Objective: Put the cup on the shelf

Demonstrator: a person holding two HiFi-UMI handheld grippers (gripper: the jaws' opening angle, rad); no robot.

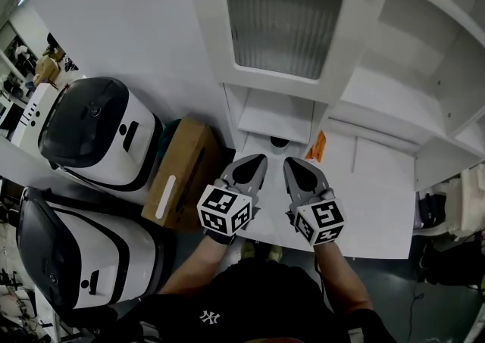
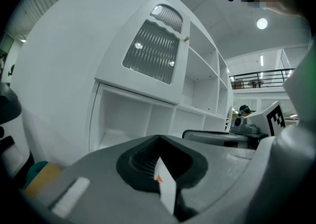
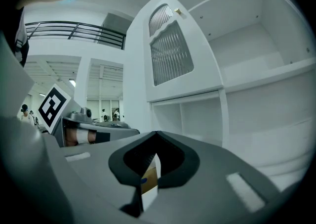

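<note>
In the head view a small round cup (image 1: 279, 141) with a dark rim stands on the white table (image 1: 379, 205), at the mouth of the cabinet's lowest cubby (image 1: 274, 116). My left gripper (image 1: 257, 160) and right gripper (image 1: 292, 161) hover side by side just short of it, both shut and holding nothing. In the left gripper view the left gripper (image 2: 160, 141) has its jaws pressed together and points at the lower cubbies (image 2: 123, 119). The right gripper (image 3: 155, 136) looks the same in its own view. The jaws hide the cup in both gripper views.
A white cabinet door with ribbed glass (image 1: 284, 16) hangs above the cubby. Bare white shelves (image 1: 409, 69) open to the right. A small orange item (image 1: 317, 146) lies beside the cup. On the floor at left are a cardboard box (image 1: 182, 175) and two white-and-black machines (image 1: 98, 133).
</note>
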